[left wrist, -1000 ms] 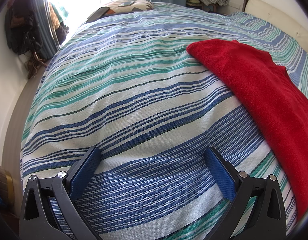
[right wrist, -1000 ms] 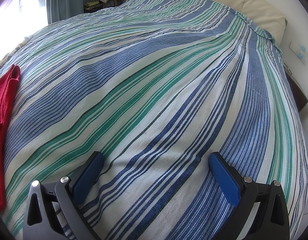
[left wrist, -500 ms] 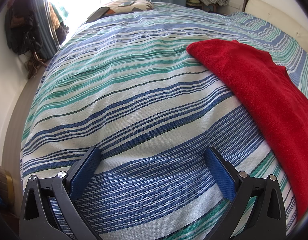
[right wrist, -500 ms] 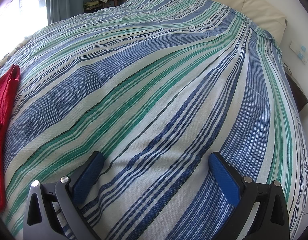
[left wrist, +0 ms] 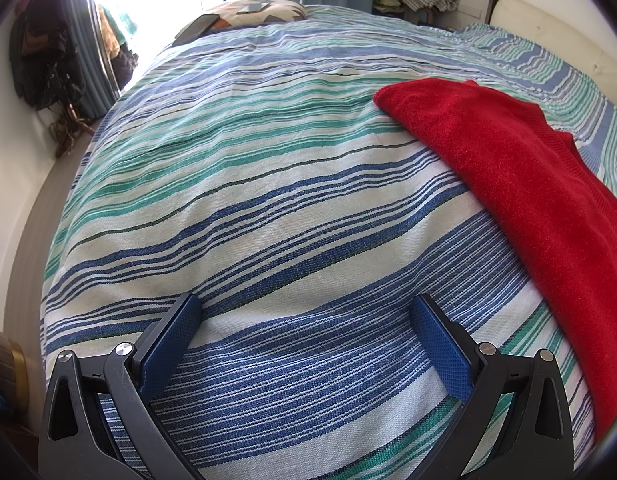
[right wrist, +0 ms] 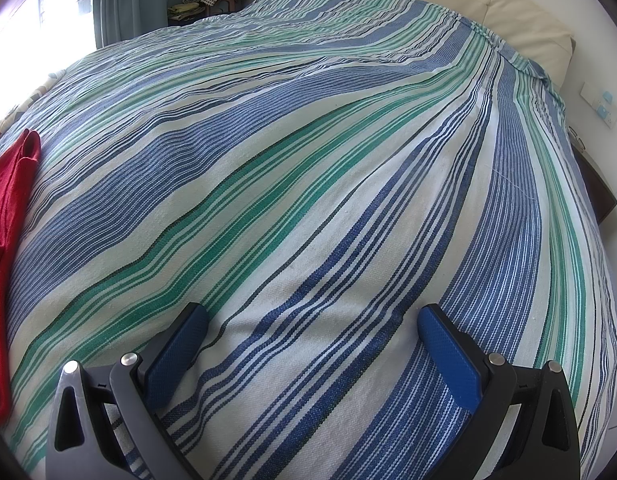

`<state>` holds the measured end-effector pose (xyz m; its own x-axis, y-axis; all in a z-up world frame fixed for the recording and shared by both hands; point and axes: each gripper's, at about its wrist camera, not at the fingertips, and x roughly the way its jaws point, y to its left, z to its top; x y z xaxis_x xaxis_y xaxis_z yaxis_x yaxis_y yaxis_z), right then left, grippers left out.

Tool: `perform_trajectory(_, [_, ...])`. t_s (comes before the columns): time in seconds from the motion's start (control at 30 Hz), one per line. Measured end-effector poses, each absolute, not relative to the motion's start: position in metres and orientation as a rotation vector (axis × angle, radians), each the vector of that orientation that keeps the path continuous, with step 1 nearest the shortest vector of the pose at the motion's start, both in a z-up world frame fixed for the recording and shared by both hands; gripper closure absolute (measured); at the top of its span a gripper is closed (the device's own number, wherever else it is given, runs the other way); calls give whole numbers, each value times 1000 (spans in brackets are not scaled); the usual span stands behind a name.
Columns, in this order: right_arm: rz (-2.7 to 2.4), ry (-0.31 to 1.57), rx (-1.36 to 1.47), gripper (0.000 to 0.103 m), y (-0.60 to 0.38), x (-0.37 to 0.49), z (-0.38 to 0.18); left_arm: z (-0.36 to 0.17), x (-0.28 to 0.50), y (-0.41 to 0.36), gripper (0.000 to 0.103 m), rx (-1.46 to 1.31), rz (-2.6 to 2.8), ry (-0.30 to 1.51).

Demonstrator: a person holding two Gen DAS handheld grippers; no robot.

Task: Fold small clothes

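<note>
Seemingly nothing is folded: the red knit garment (left wrist: 528,184) lies spread on the striped bed (left wrist: 268,200) (both claws (left wrist: 304,312) (right wrist: 312,320) gape apart, empty).

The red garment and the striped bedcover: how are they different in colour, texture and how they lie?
The red garment is one plain colour; the striped bedcover carries blue, green and white bands. The garment looks fuzzy, the bedcover has a flat visible weave. The garment lies on top, covering only part; the bedcover spreads across the whole bed. Both lie fairly flat, and neither gripper, left or right, holds either.
</note>
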<state>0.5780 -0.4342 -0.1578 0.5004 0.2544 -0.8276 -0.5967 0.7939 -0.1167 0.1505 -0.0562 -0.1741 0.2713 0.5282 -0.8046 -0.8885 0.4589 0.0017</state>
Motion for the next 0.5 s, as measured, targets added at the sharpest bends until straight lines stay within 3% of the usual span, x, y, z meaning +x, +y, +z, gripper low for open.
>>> perform_trajectory(0.5, [532, 911, -418, 0, -434, 578, -158, -173, 153, -58, 0, -508, 1014, 837])
